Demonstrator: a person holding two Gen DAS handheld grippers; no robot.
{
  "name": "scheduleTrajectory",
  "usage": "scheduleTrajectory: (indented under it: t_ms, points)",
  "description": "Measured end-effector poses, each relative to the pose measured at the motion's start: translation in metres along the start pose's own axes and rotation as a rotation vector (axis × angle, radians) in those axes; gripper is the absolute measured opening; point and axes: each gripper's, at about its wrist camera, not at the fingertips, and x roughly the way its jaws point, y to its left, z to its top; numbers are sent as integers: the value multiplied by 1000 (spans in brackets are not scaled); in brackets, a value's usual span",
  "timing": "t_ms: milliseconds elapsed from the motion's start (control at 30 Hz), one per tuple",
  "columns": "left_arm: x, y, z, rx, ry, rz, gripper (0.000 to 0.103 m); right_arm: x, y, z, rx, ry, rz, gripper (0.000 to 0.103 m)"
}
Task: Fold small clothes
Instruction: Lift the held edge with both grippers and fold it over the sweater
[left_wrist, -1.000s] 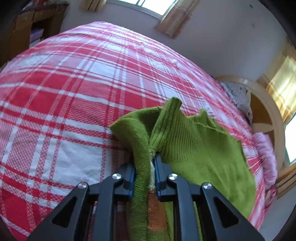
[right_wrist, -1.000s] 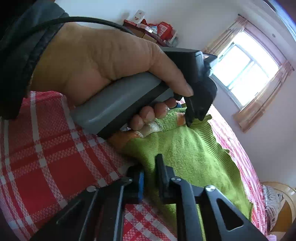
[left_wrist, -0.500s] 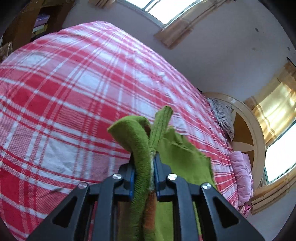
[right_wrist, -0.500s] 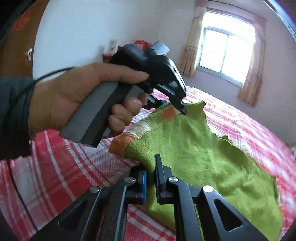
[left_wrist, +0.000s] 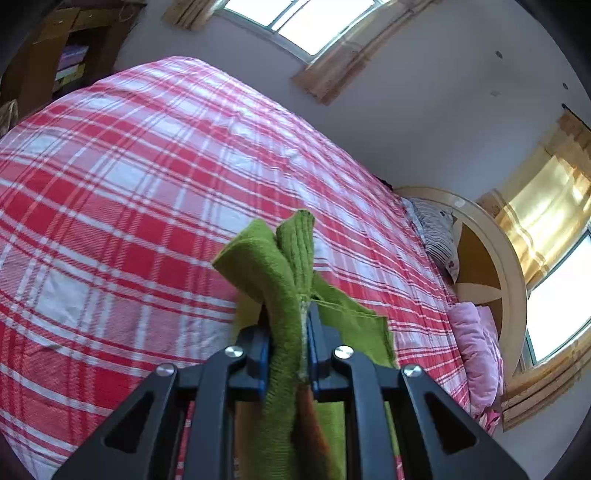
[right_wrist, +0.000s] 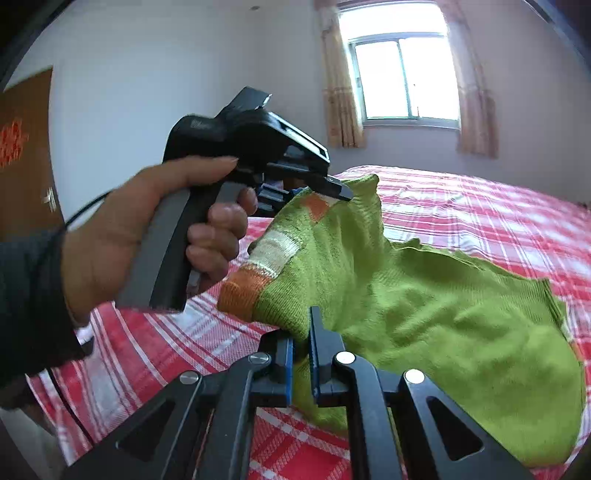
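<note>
The person's left hand wraps a grey pistol-style handle, thumb along the top, fingers curled on the trigger bar, raised above the bed. The left gripper it carries has its jaws clamped on a bunched edge of the green knit garment, near an orange and cream striped band. The right gripper sits lower, with its jaws pinched on the same hem beside the orange end of that band. Between the two grips the garment hangs lifted, its far part draping down toward the red and white plaid bedspread. A pink pillow lies against the curved wooden headboard.
</note>
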Motion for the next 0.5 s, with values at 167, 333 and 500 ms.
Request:
scheduleTrajectory:
  t_ms: [167,333,500]
  points:
    - [10,-32,-2,37,2,-20,16,-19,-18,-1,59,-38,14,6]
    - [25,-62,-6,73,14,-35,16,-42,-43,-4,116,-71,14,6]
    - [41,-85,-13,111,39,-47,16,-59,-61,-8,152,-92,-1,6]
